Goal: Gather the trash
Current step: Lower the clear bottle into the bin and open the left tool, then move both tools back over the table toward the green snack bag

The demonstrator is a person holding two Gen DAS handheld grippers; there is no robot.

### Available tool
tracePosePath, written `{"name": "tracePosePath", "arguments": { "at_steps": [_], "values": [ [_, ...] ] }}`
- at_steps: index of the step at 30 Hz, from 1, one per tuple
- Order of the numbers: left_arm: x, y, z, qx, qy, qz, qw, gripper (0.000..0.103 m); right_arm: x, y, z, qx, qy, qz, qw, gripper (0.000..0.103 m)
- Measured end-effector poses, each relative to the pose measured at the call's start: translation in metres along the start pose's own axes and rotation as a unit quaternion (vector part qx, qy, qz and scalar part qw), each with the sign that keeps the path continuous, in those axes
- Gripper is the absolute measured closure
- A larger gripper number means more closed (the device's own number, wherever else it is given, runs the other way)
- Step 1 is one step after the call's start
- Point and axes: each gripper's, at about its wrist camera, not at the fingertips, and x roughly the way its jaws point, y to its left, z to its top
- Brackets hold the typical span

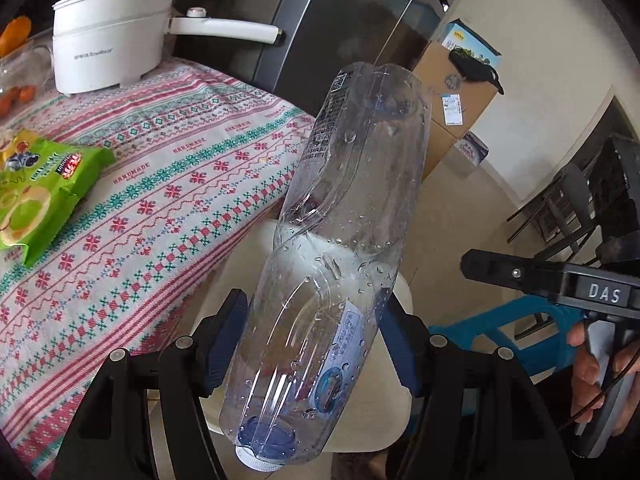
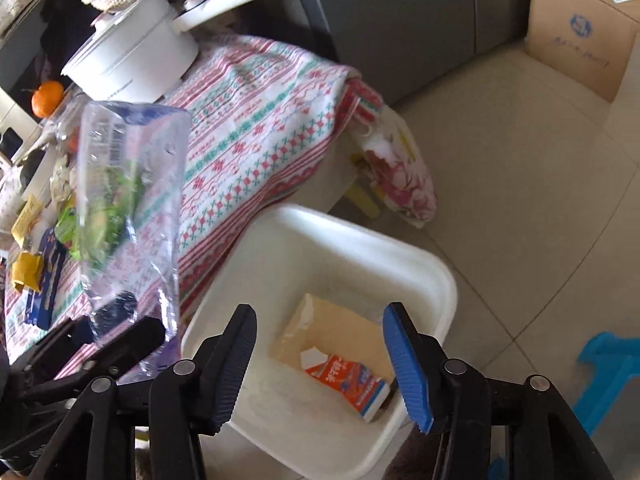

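Trash is what gets picked up here, and the clear plastic bottle [image 1: 340,248] is the piece in hand. The left tool [image 1: 316,344] pinches the bottle near its blue cap end, one pad on each side, with the cap low and the flat bottom sticking up and away. The bottle hangs past the desk's edge, above the near rim of the white bin [image 2: 436,276].

The right tool [image 2: 320,364] is spread wide with nothing between its pads. It points down into the bin, where a tan packet [image 2: 340,332] and a small red and white carton [image 2: 352,380] lie on the bottom.

Farther off, on the desk [image 1: 192,168] with its red and green cloth, a green snack bag [image 1: 44,188] waits near the edge. A white pot [image 1: 108,48] stands at the far end, and a cardboard box [image 2: 580,48] sits on the floor.

What could go wrong? The bottle is wet with drops and long. I think it could slip, or hit the rim and bounce onto the floor, if it is let go too early.
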Motion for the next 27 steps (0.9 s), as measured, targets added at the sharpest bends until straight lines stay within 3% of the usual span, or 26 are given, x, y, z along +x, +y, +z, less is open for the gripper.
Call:
{"name": "tracePosePath", "arguments": {
  "at_steps": [8, 12, 17, 27],
  "values": [
    [0.032, -0.004, -0.006, 0.037, 0.012, 0.014, 0.9991, 0.033, 0.002, -0.017, 0.009, 0.025, -0.006, -0.016, 1.000, 0.044],
    [0.040, -0.009, -0.010, 0.064, 0.036, 0.046, 0.9962, 0.030, 0.002, -0.019, 0.013, 0.027, -0.006, -0.017, 0.999, 0.039],
    [0.027, -0.009, -0.010, 0.067, 0.032, 0.050, 0.9960, 0.024, 0.001, -0.018, 0.013, 0.023, -0.006, -0.016, 1.000, 0.036],
    [-0.023, 0.003, -0.017, 0.060, 0.021, 0.068, 0.9957, 0.022, 0.003, 0.000, 0.013, 0.002, -0.005, -0.012, 1.000, 0.032]
  ]
}}
